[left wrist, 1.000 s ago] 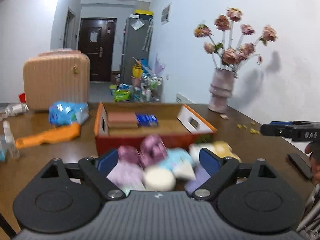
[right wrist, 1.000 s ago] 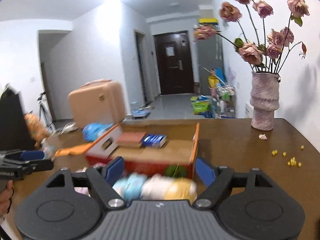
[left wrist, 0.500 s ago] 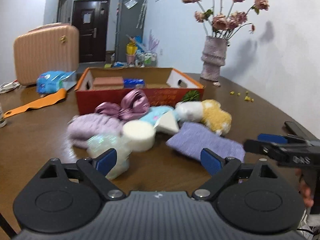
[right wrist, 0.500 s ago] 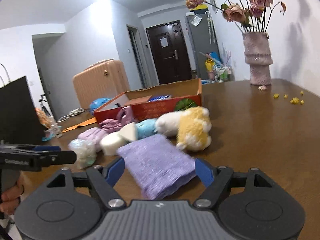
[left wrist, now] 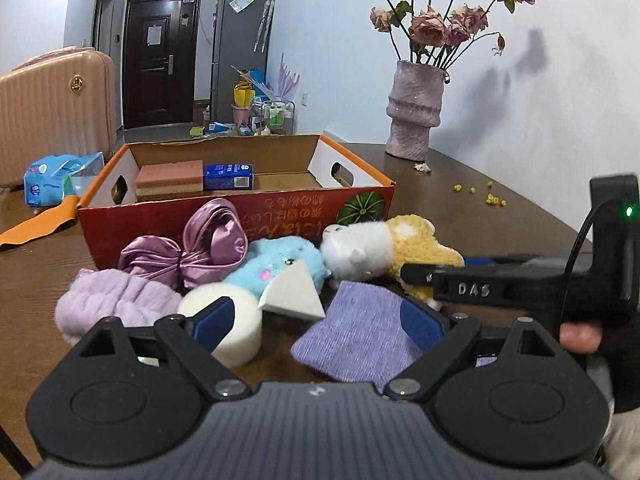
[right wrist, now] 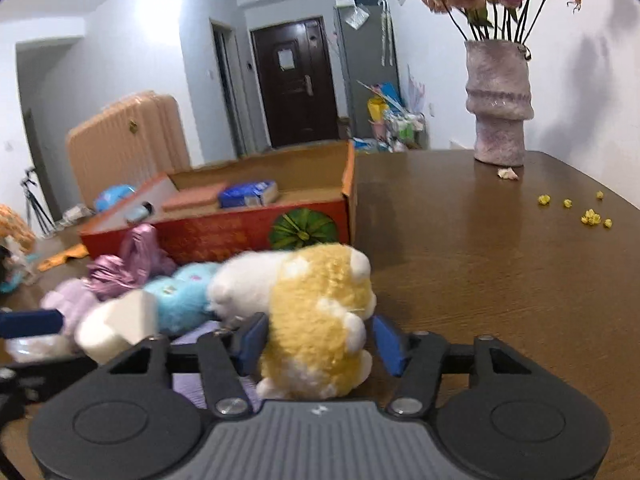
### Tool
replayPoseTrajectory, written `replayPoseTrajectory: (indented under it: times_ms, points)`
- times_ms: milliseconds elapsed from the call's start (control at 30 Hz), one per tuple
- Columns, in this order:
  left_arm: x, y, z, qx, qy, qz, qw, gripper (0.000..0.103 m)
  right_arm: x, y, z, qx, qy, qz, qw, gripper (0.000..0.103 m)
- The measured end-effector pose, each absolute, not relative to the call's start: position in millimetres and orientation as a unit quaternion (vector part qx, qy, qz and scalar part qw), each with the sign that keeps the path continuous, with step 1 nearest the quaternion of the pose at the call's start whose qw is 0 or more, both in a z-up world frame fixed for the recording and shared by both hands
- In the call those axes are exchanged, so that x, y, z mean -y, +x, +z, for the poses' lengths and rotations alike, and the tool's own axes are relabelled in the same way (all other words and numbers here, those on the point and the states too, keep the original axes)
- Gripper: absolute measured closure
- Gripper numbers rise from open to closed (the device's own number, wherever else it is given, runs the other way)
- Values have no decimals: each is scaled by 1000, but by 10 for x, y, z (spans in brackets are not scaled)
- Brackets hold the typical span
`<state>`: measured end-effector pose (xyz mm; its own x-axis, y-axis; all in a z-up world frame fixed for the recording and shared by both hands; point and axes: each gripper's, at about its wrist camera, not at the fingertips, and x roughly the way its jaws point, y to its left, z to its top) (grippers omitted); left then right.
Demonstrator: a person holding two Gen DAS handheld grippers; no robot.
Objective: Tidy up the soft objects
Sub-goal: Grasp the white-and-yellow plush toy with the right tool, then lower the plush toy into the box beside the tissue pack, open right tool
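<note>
Soft things lie heaped in front of the red cardboard box: a yellow-and-white plush toy, a blue plush, a purple satin bow, a lilac fluffy band, a round white sponge, a white wedge sponge and a purple knitted cloth. My right gripper straddles the plush toy with its jaws closing; a thin gap still shows at the right pad. My left gripper is open low over the round sponge and the cloth, holding nothing.
Inside the box lie a pink-brown sponge block and a blue tissue pack. A vase of dried roses stands at the back right, yellow crumbs beside it. A pink suitcase and a blue packet are at the left.
Both grippers have come down and closer to the pile. The right gripper's jaws have narrowed from wide around the yellow-and-white plush toy. The left gripper's jaws stay wide.
</note>
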<state>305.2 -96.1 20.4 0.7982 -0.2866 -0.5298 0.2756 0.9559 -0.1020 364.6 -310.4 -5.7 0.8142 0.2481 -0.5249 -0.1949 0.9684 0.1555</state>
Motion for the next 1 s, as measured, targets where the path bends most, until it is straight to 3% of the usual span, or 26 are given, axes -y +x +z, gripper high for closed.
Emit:
replayPoseTrajectory:
  times_ms: [400,700,800,1000]
  points:
    - [1005,2990,242,-268,-31,-213,939,13,3375,3018,226,-192,140,133,962,59]
    - [771,2610,298,-266,-59,-247,930,13,3058,2432,115,-228,98,206,947,59]
    - [707,2399,243,-280,-51,-240,928,19,2883,2216,73,-232,84,233,941,59]
    - [367,2073,46,-298,-82,-202,929,21,2604,1922,-67,-249,50,251,934,57]
